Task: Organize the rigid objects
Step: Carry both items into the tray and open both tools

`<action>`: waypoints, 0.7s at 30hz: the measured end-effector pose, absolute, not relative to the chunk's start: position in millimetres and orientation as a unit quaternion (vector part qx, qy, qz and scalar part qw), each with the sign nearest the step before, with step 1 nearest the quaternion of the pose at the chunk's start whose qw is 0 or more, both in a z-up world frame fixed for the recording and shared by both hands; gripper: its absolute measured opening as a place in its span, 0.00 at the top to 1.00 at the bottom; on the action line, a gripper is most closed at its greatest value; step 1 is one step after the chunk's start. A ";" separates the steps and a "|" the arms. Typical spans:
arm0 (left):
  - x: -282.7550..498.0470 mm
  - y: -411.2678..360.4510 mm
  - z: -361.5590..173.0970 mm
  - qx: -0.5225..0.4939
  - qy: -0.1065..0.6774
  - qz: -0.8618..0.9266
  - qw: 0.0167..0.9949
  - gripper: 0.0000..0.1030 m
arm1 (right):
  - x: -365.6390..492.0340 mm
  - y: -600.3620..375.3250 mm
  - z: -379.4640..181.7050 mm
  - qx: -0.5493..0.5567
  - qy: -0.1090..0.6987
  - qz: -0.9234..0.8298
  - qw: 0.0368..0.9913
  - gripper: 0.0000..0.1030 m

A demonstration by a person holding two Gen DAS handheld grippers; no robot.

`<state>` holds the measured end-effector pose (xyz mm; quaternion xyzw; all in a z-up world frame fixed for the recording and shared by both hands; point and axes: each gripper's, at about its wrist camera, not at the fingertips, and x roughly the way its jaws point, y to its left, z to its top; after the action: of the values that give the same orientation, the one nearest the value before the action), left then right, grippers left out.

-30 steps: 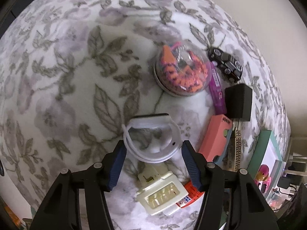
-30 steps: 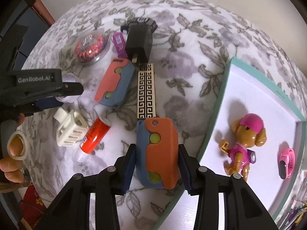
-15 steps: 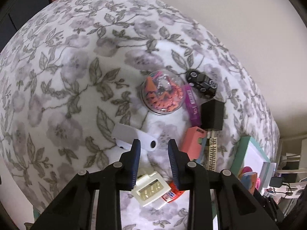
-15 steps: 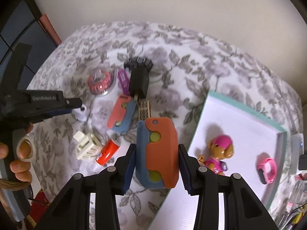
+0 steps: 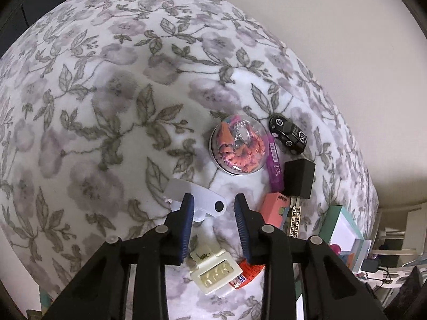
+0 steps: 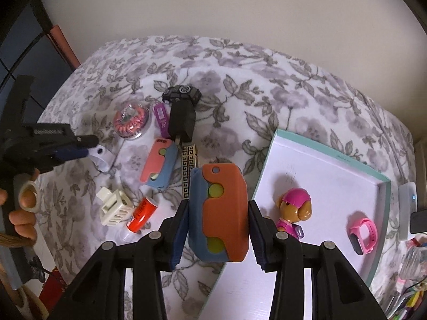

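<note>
Nearest in the right wrist view, the right gripper (image 6: 217, 202) is clamped on an orange-and-blue toy (image 6: 224, 213), both pads on its sides. The toy hangs over the near left corner of a teal-rimmed tray (image 6: 320, 181). Only this view shows the tray's contents: a pink-capped dog figure (image 6: 293, 208) and a pink wristband (image 6: 364, 233). The left wrist view cuts the tray to a sliver at its right edge.

In the left wrist view, the left gripper (image 5: 213, 198) has its jaws narrowly apart; they have just been opening. A white band (image 5: 205, 200) lies between them, passing behind the left pad, with a visible gap to the right pad. Whether the band rests on the floral cover (image 5: 106, 93) or hangs from that finger cannot be told. The right view shows this gripper side-on, and a hand (image 6: 21, 210) on its grip.

Below the left gripper's fingers sit a cream plastic piece (image 5: 214, 272) and a red tube (image 5: 246, 276), partly hidden. Farther along the cover's right edge lie a pink-and-blue toy (image 5: 273, 209), a gold patterned strip (image 5: 293, 222), a black block (image 5: 299, 178), a purple piece (image 5: 275, 165), a clear dome (image 5: 238, 146) and a black car (image 5: 288, 134).
</note>
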<state>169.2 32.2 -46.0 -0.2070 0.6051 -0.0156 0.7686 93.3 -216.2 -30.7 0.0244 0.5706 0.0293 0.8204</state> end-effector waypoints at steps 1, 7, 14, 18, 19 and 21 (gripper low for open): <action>169.3 32.2 -45.9 -0.207 0.604 -0.016 0.769 0.61 | 93.7 -216.3 -32.8 0.024 0.573 0.029 0.819 0.57; 170.2 29.5 -55.4 -0.158 0.620 0.015 0.768 0.42 | 94.4 -215.4 -38.0 0.023 0.578 0.031 0.815 0.57; 169.8 35.5 -77.9 -0.190 0.630 0.005 0.753 0.32 | 94.7 -215.7 -38.1 0.029 0.576 0.033 0.816 0.57; 168.7 21.6 -87.3 -0.184 0.644 -0.011 0.742 0.32 | 94.8 -216.5 -40.6 0.030 0.579 0.034 0.814 0.57; 168.7 20.0 -91.2 -0.189 0.648 -0.015 0.737 0.31 | 94.8 -216.6 -41.7 0.031 0.580 0.033 0.813 0.57; 168.0 18.3 -99.1 -0.194 0.657 -0.018 0.729 0.32 | 95.2 -217.5 -43.7 0.033 0.582 0.033 0.812 0.57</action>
<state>168.0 18.3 -99.1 -0.1937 0.6568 -0.0178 0.7285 95.2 -217.5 -43.7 0.0327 0.5818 0.0328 0.8120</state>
